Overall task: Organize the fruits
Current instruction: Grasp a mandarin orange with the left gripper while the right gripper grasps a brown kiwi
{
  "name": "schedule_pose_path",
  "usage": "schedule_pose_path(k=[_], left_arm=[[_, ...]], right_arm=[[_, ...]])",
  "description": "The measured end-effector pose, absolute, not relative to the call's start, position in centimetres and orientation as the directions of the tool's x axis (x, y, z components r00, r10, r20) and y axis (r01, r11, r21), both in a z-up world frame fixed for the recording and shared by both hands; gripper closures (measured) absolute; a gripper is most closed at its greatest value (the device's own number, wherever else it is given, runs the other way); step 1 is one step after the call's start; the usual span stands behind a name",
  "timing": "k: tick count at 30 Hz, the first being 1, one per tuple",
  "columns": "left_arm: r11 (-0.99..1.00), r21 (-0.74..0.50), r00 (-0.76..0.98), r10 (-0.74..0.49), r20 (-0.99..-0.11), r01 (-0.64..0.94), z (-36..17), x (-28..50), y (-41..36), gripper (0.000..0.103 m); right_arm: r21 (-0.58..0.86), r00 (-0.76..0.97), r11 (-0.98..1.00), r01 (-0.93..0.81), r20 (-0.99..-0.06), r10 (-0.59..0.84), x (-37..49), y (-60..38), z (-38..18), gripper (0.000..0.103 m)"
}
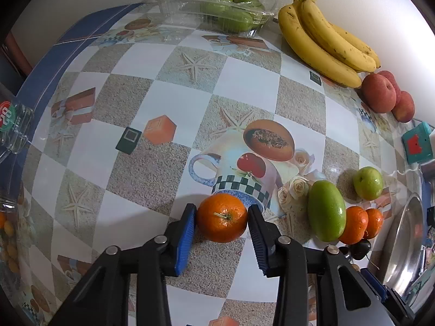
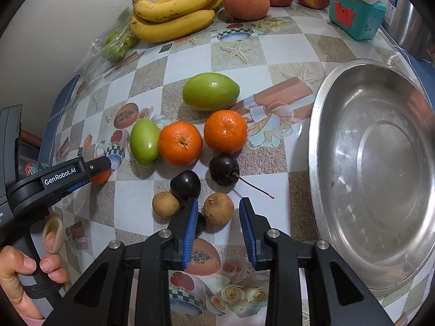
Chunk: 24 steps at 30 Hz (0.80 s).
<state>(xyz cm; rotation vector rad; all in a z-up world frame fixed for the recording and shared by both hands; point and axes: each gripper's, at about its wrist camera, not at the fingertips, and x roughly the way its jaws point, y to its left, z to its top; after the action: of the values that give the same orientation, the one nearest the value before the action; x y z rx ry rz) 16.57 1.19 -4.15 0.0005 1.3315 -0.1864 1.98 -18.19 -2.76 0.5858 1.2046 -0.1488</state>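
Down in the left wrist view, the left hand-held gripper (image 1: 221, 221) has its two blue pads pressed against either side of an orange (image 1: 222, 217) that sits on the patterned counter (image 1: 152, 168); the jaws are narrowed to the fruit's width and gripping it. Toward the counter's right edge lie a green mango (image 1: 326, 210), two more oranges (image 1: 353, 224) touching it, and a small green fruit (image 1: 367, 183). Bananas (image 1: 323, 35) and peaches (image 1: 380, 93) line the back edge by the wall.

Next, the right wrist view shows the right hand-held gripper (image 2: 218, 224) narrowed around a small brown fruit (image 2: 218, 209). Its left pad touches the fruit, while a gap shows at the right pad, so it is not clamped. A second brown fruit (image 2: 165, 204) and dark cherries (image 2: 185, 184) lie just beside it. A steel bowl (image 2: 326, 163) stands near the counter's right edge. At the left, a hand (image 2: 16, 271) holds the other gripper's handle.
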Motion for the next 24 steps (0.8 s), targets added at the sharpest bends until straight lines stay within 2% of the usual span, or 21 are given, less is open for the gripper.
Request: schedule_pose_path(k=[12,17,24], left_arm=[[0.986,-0.111,0.23,-0.137,-0.963,0.122,-3.7,16.0,2.0,0.063],[0.986,-0.11,0.243,-0.137,-0.96,0.123,-3.1,15.8,2.1,0.063],[0.986,-0.108,0.259,-0.137,-0.956,0.125,-2.4,15.5,1.9,0.063]], right_arm=[[0.351,0.362,0.839,0.415,-0.91,0.202,2.0,-18.3,-2.8,0.072],[0.359,0.363,0.836,0.414,-0.908,0.21,2.1,-18.3,-2.9,0.078],[0.362,0.365,0.835,0.414,-0.907,0.212,2.1,-18.3,-2.9,0.078]])
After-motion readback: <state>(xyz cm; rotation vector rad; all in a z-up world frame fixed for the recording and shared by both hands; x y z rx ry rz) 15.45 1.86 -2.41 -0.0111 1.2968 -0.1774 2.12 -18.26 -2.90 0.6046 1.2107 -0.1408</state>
